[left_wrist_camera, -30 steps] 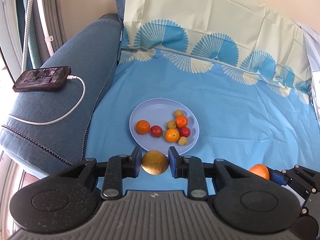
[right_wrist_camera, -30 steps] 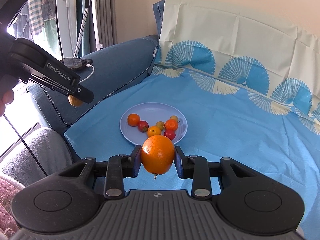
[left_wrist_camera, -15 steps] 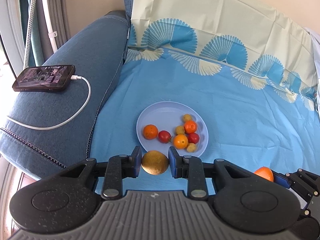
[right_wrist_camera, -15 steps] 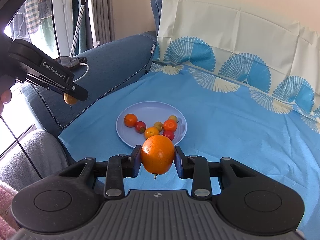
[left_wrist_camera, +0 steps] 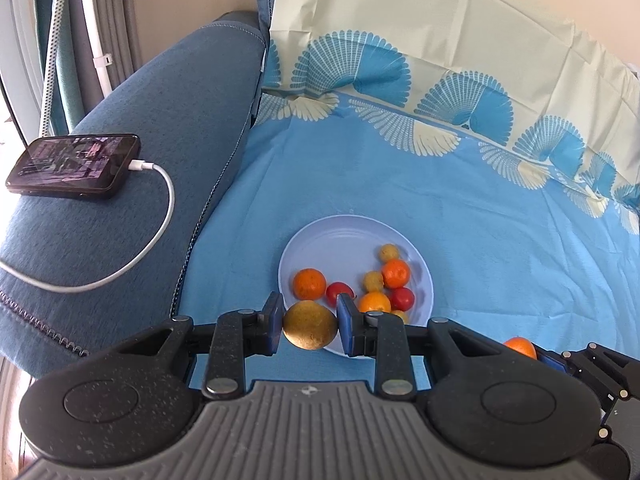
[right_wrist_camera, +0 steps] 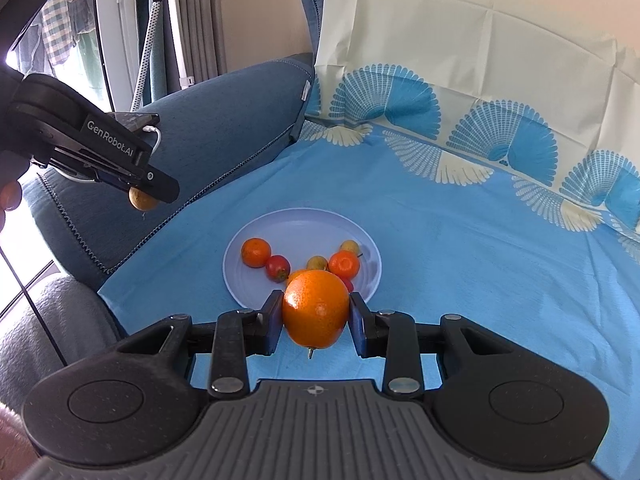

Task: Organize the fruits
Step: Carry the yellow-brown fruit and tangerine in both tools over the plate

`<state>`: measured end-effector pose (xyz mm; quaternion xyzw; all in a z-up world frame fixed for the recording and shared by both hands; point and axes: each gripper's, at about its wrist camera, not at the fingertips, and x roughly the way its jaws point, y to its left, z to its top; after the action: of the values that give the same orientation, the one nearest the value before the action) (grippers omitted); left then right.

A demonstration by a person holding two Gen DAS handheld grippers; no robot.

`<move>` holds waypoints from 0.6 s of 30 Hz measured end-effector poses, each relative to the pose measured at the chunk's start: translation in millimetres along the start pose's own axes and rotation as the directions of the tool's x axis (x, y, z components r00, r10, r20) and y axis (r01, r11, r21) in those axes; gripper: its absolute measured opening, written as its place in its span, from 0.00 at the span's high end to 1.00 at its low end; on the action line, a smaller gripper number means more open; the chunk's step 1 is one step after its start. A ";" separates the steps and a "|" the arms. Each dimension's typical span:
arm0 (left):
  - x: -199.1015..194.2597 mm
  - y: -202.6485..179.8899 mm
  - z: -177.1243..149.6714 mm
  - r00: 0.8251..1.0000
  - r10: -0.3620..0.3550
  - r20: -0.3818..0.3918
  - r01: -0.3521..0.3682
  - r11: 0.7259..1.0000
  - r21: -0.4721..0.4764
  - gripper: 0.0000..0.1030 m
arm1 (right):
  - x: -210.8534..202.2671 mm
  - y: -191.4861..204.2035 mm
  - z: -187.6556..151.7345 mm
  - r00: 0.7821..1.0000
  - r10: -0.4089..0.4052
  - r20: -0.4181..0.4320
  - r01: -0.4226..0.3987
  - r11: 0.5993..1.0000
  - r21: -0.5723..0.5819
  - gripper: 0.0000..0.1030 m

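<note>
A pale blue plate (left_wrist_camera: 332,240) (right_wrist_camera: 296,224) lies on the blue sheet and holds several small fruits, orange, red and yellow-green. My left gripper (left_wrist_camera: 310,324) is shut on a dull yellow-brown round fruit (left_wrist_camera: 310,326), held just over the plate's near rim. My right gripper (right_wrist_camera: 316,316) is shut on a large orange (right_wrist_camera: 316,308), stem pointing down, above the plate's near edge. In the right wrist view the left gripper (right_wrist_camera: 148,196) hangs at the left with its yellow fruit (right_wrist_camera: 140,200). The orange (left_wrist_camera: 520,347) also peeks in at the lower right of the left wrist view.
A blue sofa arm (left_wrist_camera: 160,160) rises left of the plate, with a black phone (left_wrist_camera: 74,166) and its white charging cable (left_wrist_camera: 160,220) on it. A fan-patterned pillow (left_wrist_camera: 440,40) leans at the back. Blue sheet (right_wrist_camera: 500,260) stretches right of the plate.
Both grippers have moved forward and slightly down toward the plate, each still holding its fruit. The plate now lies closer under the fingertips in both views.
</note>
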<state>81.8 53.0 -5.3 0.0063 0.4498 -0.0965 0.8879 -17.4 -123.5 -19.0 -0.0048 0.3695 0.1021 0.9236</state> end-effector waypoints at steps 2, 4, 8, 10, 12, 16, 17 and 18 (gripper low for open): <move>8.8 0.1 3.4 1.000 0.003 -0.009 -0.003 1.000 0.002 0.69 | 8.0 -0.9 3.1 1.000 0.003 -0.003 -0.003 1.000 0.001 0.66; 18.6 -0.3 7.2 1.000 0.005 -0.020 -0.005 1.000 0.004 0.69 | 16.7 -2.0 5.6 1.000 0.005 -0.008 -0.005 1.000 0.000 0.66; 43.0 -2.0 16.2 0.999 0.009 -0.042 -0.008 1.000 0.011 0.69 | 37.5 -6.0 10.4 1.000 0.005 -0.022 -0.005 1.000 0.004 0.66; 56.2 -3.7 20.7 0.999 0.010 -0.053 -0.009 1.000 0.015 0.69 | 49.4 -7.8 13.8 1.000 0.003 -0.031 -0.003 1.000 0.011 0.66; 69.6 -4.9 24.9 0.998 0.009 -0.067 -0.008 1.000 0.016 0.69 | 61.1 -10.0 17.0 0.999 0.002 -0.041 -0.002 1.000 0.015 0.66; 94.5 -9.9 34.0 0.996 0.007 -0.084 -0.004 1.000 0.028 0.69 | 81.7 -13.0 23.1 0.999 0.008 -0.052 -0.007 1.000 0.020 0.66; 100.5 -11.8 36.6 0.996 0.006 -0.086 -0.003 0.999 0.033 0.69 | 86.6 -13.5 24.6 0.999 0.009 -0.054 -0.007 1.000 0.021 0.66; 106.1 -13.2 38.6 0.996 0.007 -0.089 -0.004 0.999 0.037 0.69 | 92.0 -14.2 25.9 0.998 0.009 -0.056 -0.008 1.000 0.022 0.66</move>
<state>171.4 18.7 -66.2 0.0281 0.4870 -0.1021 0.8670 68.0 -118.3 -64.0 0.0041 0.3965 0.1018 0.9123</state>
